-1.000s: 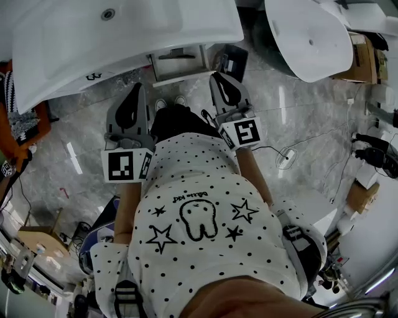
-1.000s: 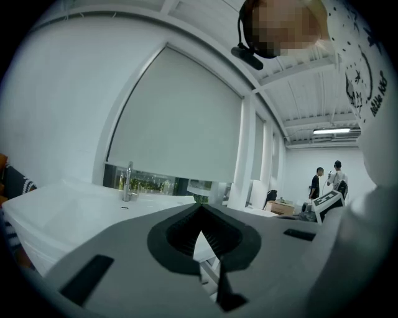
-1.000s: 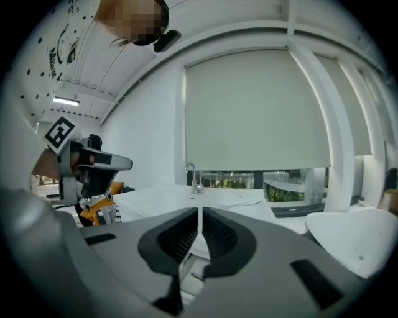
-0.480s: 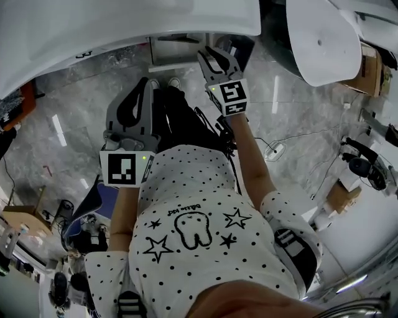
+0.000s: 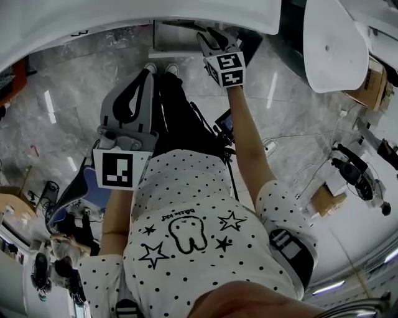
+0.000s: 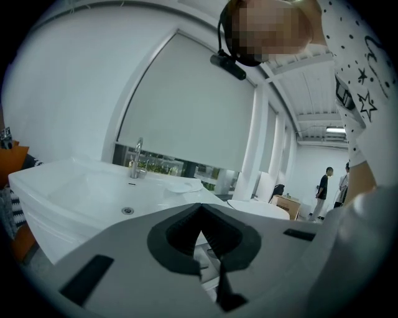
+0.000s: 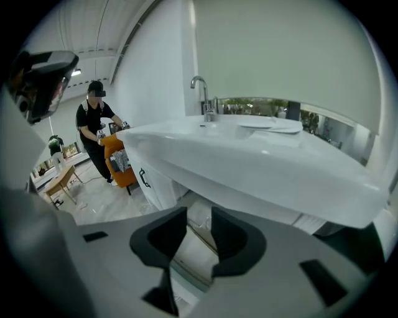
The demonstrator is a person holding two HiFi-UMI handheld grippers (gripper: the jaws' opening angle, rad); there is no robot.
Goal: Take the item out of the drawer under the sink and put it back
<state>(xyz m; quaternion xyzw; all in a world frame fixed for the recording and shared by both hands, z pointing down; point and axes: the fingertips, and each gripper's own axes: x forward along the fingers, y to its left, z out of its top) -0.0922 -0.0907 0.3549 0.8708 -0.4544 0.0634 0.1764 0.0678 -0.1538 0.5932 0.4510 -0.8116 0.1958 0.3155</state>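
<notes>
The white drawer (image 5: 177, 37) sits under the white sink (image 5: 124, 15), at the top of the head view. My right gripper (image 5: 211, 36) reaches to the drawer's right end, under the sink's rim. In the right gripper view its jaws (image 7: 199, 214) are opening, with nothing between them. The drawer front (image 7: 196, 251) shows through the gap, below the sink (image 7: 249, 155). My left gripper (image 5: 127, 105) is held back over the person's legs. Its jaws (image 6: 201, 208) are shut and empty. No item from the drawer is visible.
A second white basin (image 5: 339, 37) stands at the right, with cardboard boxes (image 5: 373, 74) behind it. Cables (image 5: 292, 133) trail over the grey marble floor. A person in black (image 7: 96, 124) stands by an orange chair (image 7: 118, 164) to the left of the sink.
My right gripper has moved forward to the drawer under the sink's rim. The head view has shifted towards the sink. The left gripper stays where it was.
</notes>
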